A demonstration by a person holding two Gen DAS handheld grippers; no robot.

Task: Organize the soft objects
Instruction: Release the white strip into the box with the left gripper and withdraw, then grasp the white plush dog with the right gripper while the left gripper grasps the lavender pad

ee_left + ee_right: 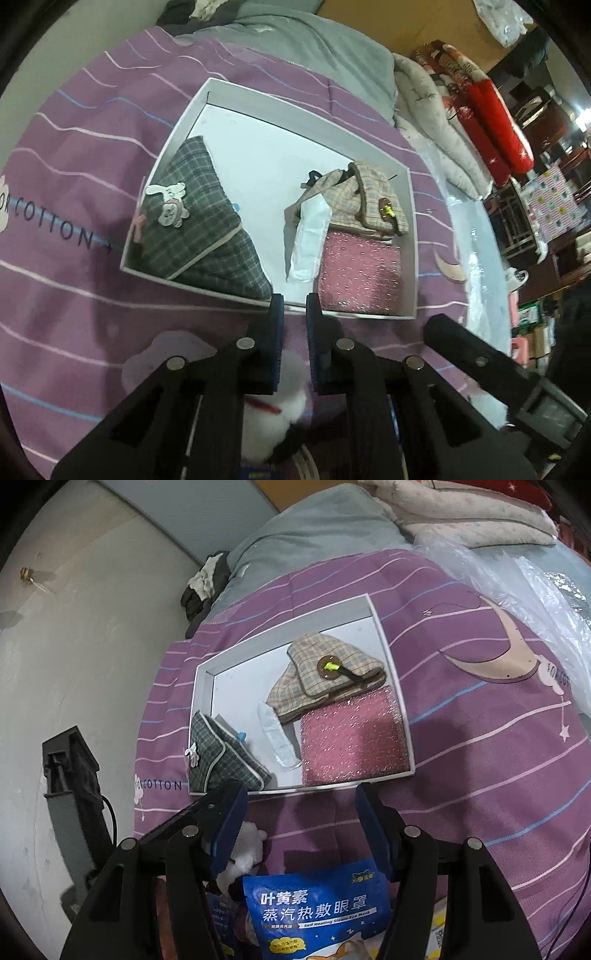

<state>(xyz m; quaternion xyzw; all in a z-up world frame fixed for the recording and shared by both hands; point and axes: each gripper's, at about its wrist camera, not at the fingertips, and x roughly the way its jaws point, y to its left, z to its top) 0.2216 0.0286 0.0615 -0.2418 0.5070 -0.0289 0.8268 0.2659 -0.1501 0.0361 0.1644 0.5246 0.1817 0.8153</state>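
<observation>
My left gripper (295, 306) hovers over the near rim of a white tray (229, 88). Its jaws are nearly together, and a white plush toy (275, 410) with a red collar is caught low between the fingers. The tray holds a grey plaid pouch (207, 221), a beige plaid pouch (362, 199), a pink glittery pad (358, 273) and a white packet (308, 240). My right gripper (301, 797) stands open just short of the tray (288, 616), nothing between its fingers. The plush toy (247, 849) hangs beside its left finger.
The tray lies on a purple striped blanket (74, 155). A blue eye-mask packet (317, 908) sits under the right gripper. Folded quilts (436, 122) and clear plastic (535, 590) lie to the right, a grey pillow (314, 44) beyond, a wall (92, 627) at left.
</observation>
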